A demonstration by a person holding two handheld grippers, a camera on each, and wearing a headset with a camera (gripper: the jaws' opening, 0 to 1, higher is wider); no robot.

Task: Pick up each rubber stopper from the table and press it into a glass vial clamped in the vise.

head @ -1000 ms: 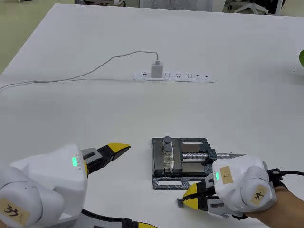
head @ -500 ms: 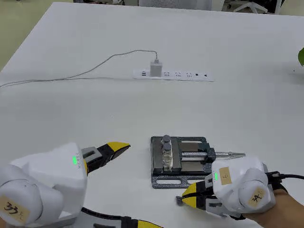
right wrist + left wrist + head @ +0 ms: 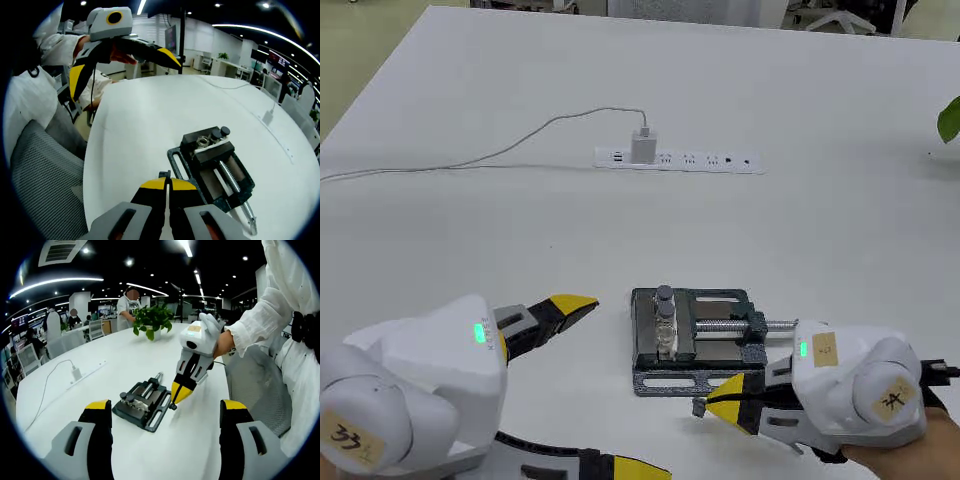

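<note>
1. Nearest the person, the right gripper [image 3: 712, 409] has its jaws pinched together on a small dark rubber stopper [image 3: 698, 407]. It holds the stopper low over the table [image 3: 570, 230], just beside the near corner of the vise [image 3: 220, 172].
2. The left gripper [image 3: 623, 386] hovers to the left of the vise and apart from it. Its jaws are spread wide with nothing between them.
3. The vise clamps three glass vials in a row. The two stoppered vials [image 3: 220, 132] at the far end already carry dark plugs. The open vial [image 3: 202, 142], nearest the person, has a bare mouth.
4. By my reckoning the job is about two-thirds done. The third stopper is already picked up (the easy half of the step). What remains is to bring it over the open mouth, square it up and press it home. Whether more stoppers lie loose on the table I cannot tell.
5. Well beyond the vise, a power strip [image 3: 695, 160] with a charger [image 3: 643, 147] and its cable [image 3: 470, 160] lies on the table, apart from the work.
</note>
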